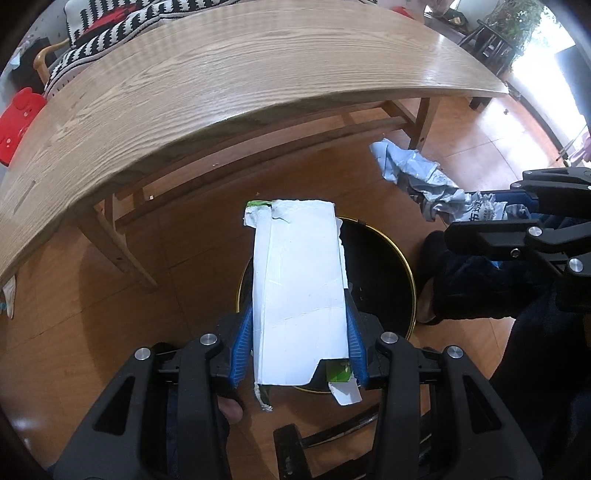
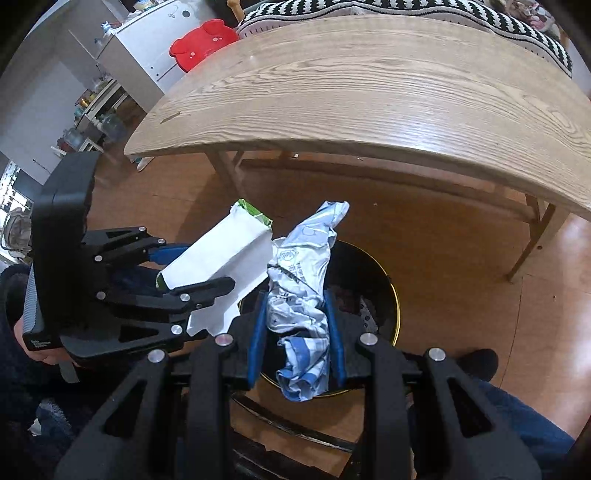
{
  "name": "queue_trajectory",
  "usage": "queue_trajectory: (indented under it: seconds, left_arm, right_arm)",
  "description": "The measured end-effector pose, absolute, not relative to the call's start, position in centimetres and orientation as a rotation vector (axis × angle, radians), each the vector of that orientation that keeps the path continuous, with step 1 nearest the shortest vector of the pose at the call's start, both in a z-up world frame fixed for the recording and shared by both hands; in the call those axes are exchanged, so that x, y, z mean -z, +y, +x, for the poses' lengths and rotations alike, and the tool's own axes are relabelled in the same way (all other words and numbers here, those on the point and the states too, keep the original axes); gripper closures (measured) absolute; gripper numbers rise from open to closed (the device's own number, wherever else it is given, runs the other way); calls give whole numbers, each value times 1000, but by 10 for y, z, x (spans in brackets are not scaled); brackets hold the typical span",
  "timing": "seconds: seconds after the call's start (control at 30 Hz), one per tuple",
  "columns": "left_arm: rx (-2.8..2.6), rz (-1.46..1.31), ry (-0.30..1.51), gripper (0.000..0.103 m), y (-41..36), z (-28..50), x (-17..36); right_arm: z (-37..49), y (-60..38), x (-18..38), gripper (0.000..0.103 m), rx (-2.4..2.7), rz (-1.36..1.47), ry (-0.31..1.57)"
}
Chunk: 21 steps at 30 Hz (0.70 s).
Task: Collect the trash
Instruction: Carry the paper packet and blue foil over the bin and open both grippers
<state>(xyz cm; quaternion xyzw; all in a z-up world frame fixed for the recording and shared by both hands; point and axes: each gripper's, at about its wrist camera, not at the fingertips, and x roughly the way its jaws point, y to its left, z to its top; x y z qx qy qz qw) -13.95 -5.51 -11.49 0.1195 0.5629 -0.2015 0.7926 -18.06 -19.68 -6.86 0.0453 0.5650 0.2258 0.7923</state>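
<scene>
My left gripper point(image 1: 299, 332) is shut on a flattened white carton with green print point(image 1: 299, 288), held above a round black trash bin with a gold rim point(image 1: 384, 273) on the floor. My right gripper point(image 2: 297, 321) is shut on a crumpled blue-and-white plastic wrapper point(image 2: 303, 280), held over the same bin point(image 2: 369, 280). In the right wrist view the left gripper point(image 2: 192, 271) and its carton point(image 2: 221, 258) are just left of the wrapper. In the left wrist view the right gripper point(image 1: 517, 208) holds the wrapper point(image 1: 417, 173) at the right.
A long wooden table point(image 1: 221, 85) stands beyond the bin, its legs point(image 1: 122, 254) on the brown floor. A red plastic stool point(image 2: 203, 46) and a striped cushion point(image 2: 406, 11) lie behind it. The person's dark-socked foot point(image 1: 465, 288) is right of the bin.
</scene>
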Motion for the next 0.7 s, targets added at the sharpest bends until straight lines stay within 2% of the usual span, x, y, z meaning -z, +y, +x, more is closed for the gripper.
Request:
queue_trajectory:
  seconds: [0.5,0.7]
  left_arm:
    - [429,261,1205,59,-58,-139,113]
    - [413,247,1203,54,-56,-136,112]
  right_arm:
    - [-180,-196,70,73,-487,97,1221]
    - [-179,-197,71,70,-488,109,1222]
